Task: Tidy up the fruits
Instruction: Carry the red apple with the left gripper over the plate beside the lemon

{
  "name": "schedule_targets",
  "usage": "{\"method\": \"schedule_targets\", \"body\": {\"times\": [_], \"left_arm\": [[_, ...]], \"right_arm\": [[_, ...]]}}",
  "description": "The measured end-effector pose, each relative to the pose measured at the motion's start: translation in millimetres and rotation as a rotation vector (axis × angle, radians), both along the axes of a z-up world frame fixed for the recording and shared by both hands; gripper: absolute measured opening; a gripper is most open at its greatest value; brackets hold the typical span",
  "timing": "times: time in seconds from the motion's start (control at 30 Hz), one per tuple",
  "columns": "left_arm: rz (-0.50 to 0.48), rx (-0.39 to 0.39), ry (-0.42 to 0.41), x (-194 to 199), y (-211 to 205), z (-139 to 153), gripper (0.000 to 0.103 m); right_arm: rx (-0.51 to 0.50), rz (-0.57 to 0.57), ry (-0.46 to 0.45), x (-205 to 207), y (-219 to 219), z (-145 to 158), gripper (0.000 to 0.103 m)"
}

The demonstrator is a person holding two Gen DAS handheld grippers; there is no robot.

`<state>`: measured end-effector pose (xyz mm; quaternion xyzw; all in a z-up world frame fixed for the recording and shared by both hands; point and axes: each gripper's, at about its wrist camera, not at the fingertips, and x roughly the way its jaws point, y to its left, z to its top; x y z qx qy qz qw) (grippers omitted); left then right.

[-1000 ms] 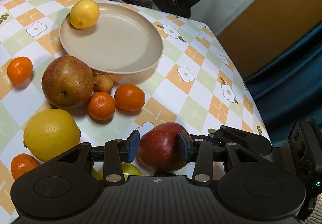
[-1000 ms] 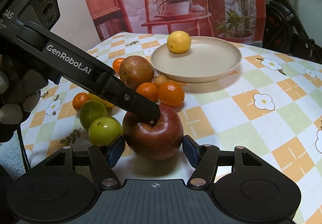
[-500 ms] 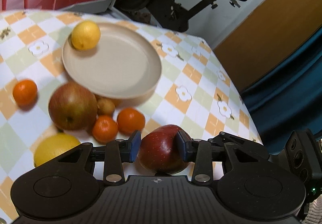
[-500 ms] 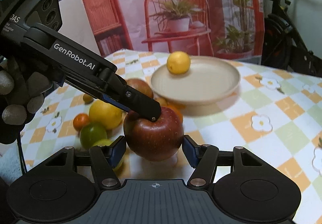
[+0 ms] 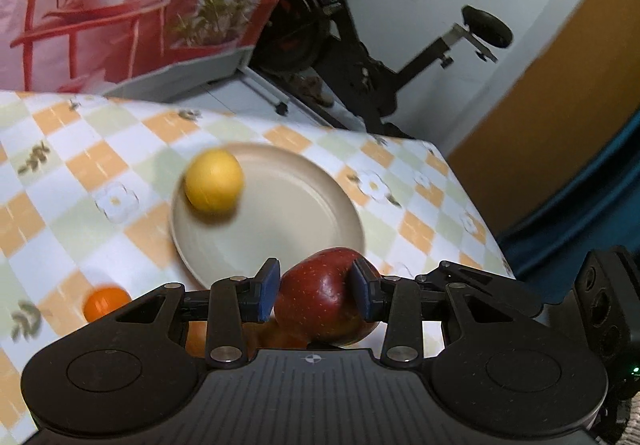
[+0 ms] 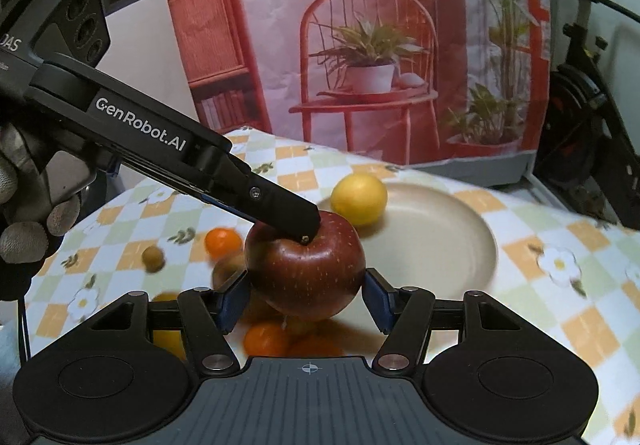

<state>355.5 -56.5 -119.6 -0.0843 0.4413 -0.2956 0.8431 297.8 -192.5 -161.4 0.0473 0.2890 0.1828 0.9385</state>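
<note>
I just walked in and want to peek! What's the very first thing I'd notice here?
The big red apple, lifted off the checkered tablecloth and pinched by the left gripper, with the right gripper open on either side of it. Just behind it sits a beige plate with one yellow lemon on its far left edge. Small oranges lie scattered on the cloth to the left.

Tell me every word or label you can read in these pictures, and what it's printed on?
"GenRobot.AI": white lettering along the side of the left gripper, seen in the right wrist view.
"DAS": partly cut off at the picture's edge, on the camera block of that same gripper; more letters may be hidden.
Smaller print below it is too small to read.
Nothing readable in the left wrist view.
</note>
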Motion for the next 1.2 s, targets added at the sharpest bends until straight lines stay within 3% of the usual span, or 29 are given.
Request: {"method": "schedule_targets", "body": {"times": [0.47, 1.2], "left_arm": [[0.061, 0.048, 0.074, 74, 13, -35, 0.041], [0.087, 0.132, 0.002, 81, 22, -39, 0.045]], "right_arm": [[-0.023, 0.041, 0.086, 91, 11, -32, 0.057], [-0.024, 0.043, 0.089, 116, 27, -43, 0.058]]}}
